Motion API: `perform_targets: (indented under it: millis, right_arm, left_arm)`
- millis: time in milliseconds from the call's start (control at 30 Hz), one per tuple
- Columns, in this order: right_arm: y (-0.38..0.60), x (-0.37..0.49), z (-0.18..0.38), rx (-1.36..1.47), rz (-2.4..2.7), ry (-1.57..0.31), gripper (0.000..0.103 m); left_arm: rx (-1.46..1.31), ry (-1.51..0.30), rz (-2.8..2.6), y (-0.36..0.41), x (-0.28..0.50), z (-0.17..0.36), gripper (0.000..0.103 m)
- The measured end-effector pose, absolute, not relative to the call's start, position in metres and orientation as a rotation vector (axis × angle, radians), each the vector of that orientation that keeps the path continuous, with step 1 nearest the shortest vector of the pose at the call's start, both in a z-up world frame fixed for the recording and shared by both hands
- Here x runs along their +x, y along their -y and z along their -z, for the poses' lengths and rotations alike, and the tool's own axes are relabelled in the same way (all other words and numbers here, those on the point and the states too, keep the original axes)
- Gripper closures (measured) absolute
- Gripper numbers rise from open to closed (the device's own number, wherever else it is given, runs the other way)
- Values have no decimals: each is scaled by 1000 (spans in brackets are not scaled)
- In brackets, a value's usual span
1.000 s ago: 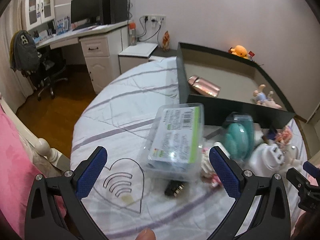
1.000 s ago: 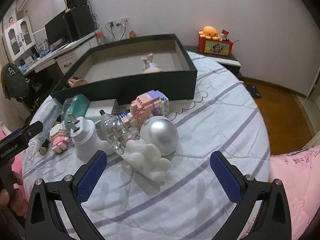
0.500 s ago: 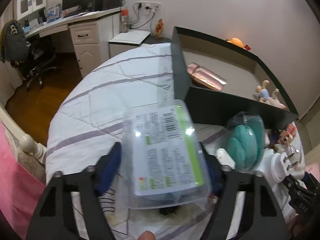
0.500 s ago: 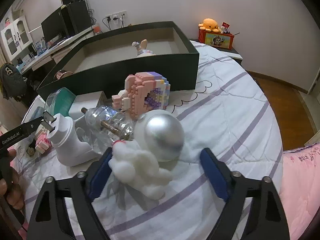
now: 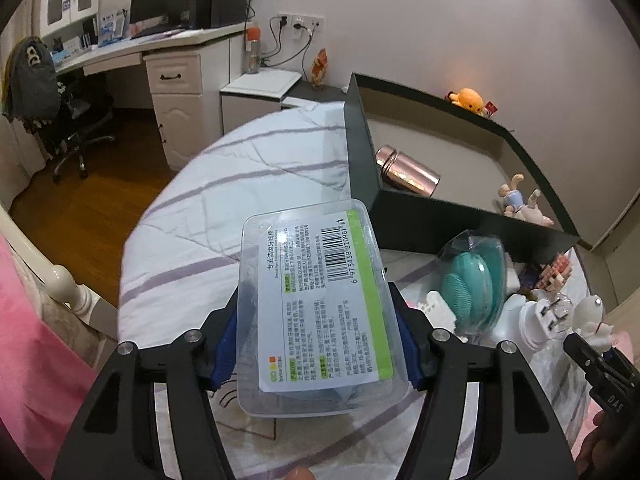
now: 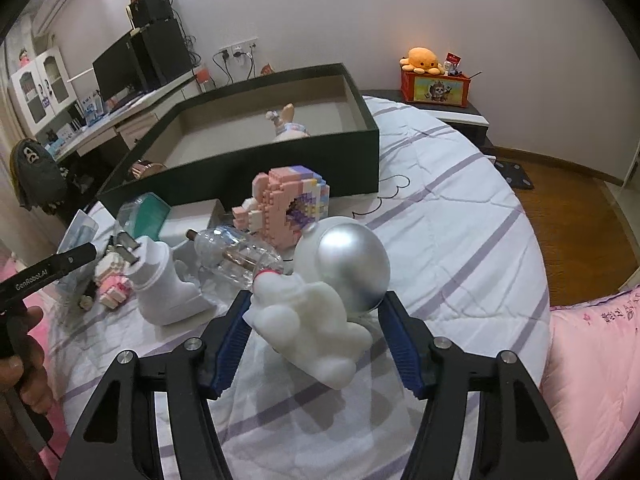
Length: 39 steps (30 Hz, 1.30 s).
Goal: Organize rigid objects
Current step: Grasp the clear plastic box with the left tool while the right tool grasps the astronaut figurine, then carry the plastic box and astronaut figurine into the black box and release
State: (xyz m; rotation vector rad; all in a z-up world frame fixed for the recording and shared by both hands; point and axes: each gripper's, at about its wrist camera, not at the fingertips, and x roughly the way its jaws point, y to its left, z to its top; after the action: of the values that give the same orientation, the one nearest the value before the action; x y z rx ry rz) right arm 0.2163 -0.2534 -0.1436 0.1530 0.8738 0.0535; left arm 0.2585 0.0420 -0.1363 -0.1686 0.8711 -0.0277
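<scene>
Left gripper (image 5: pixel 316 346): a clear, flat rectangular plastic box with a white-and-green barcode label (image 5: pixel 316 304) sits between the blue pads, which press on its two long sides. The box is gripped, lifted clear of the white, purple-striped bedspread (image 5: pixel 224 208). Its labelled face tilts up toward the camera. Its long axis runs away from the gripper, along the fingers, toward the dark green open storage box (image 5: pixel 440 216) ahead and to the right.

Right gripper (image 6: pixel 316 344): the jaws have just been closing around a white astronaut figurine with a silver, mirror-finish globe helmet (image 6: pixel 320 296). The left pad touches the figurine's white body. Whether the right pad touches it cannot be told. The figurine lies on its side on the bedspread, helmet on the far right side, feet toward the camera. Its long axis runs obliquely between the fingers. Just beyond it lie a clear glass bulb (image 6: pixel 236 254) and a pink brick-built block model (image 6: pixel 288 204).
</scene>
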Motion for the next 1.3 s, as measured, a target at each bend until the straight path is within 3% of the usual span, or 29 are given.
perform_targets:
  millis: [367, 833, 1300]
  right_arm:
    - [242, 213, 99, 137, -123, -786, 38]
    - [231, 287, 37, 84, -211, -667, 38]
    - [228, 406, 57, 69, -248, -770, 38]
  left_arm:
    - [-127, -800, 35, -35, 245, 89, 38]
    - [-55, -655, 100, 9, 293, 20, 38]
    - [-47, -717, 131, 40, 405, 43, 38]
